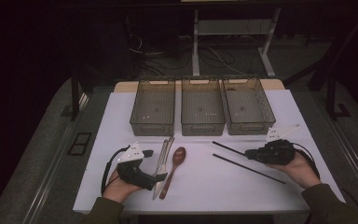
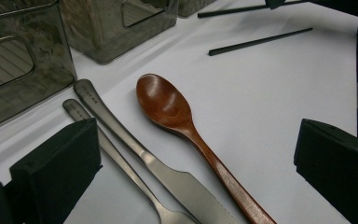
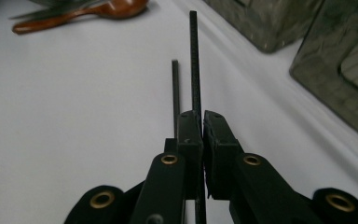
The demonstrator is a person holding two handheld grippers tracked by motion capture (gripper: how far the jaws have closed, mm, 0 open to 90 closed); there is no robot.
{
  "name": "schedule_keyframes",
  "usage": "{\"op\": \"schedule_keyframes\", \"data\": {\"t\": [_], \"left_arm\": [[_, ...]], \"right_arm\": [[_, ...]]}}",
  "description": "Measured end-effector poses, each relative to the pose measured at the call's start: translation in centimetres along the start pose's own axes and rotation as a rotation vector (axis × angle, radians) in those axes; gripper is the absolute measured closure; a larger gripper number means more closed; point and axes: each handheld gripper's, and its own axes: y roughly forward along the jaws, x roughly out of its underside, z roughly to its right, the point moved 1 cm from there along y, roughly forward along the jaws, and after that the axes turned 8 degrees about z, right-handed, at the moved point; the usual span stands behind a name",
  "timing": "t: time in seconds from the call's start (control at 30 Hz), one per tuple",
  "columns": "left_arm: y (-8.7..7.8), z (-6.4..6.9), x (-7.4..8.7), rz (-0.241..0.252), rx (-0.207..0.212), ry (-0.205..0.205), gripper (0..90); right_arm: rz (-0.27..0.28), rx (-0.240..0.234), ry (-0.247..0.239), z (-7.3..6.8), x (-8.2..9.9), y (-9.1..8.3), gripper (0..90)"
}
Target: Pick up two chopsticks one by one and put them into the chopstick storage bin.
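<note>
In the left gripper view the spoon, knife and fork all run off the bottom edge, so their ends are cut off. The right gripper's own jaws hide the near part of the chopstick in its view. In the high view the knife and fork are too small to tell apart.

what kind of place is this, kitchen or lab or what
Probably a lab or recording workspace, not a kitchen: a white table with three empty bins lined up, loose cables on the floor behind, and dark surroundings.
</note>
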Motion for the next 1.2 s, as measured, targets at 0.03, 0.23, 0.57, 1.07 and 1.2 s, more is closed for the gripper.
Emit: {"op": "schedule_keyframes", "data": {"t": [0.03,0.23,0.57,1.07,1.2], "left_arm": [[0.0,0.0,0.0,0.001,0.0,0.0,0.0],[0.0,0.0,0.0,-0.001,0.003,0.004,0.0],[0.3,0.1,-0.1,0.0,0.013,0.009,0.0],[0.4,0.2,-0.1,-0.004,0.017,0.015,0.0],[0.4,0.2,-0.1,-0.001,0.019,0.014,0.0]], "right_arm": [[0.004,-0.001,-0.004,-0.1,-0.3,0.0,85.0],[0.038,-0.006,-0.01,-0.5,-2.9,0.2,85.0],[0.071,0.045,-0.005,-0.8,-7.9,1.7,85.0],[0.078,0.086,0.041,-0.4,-14.2,7.2,84.9],[0.066,0.092,0.041,-0.4,-15.8,9.2,84.9]]}}
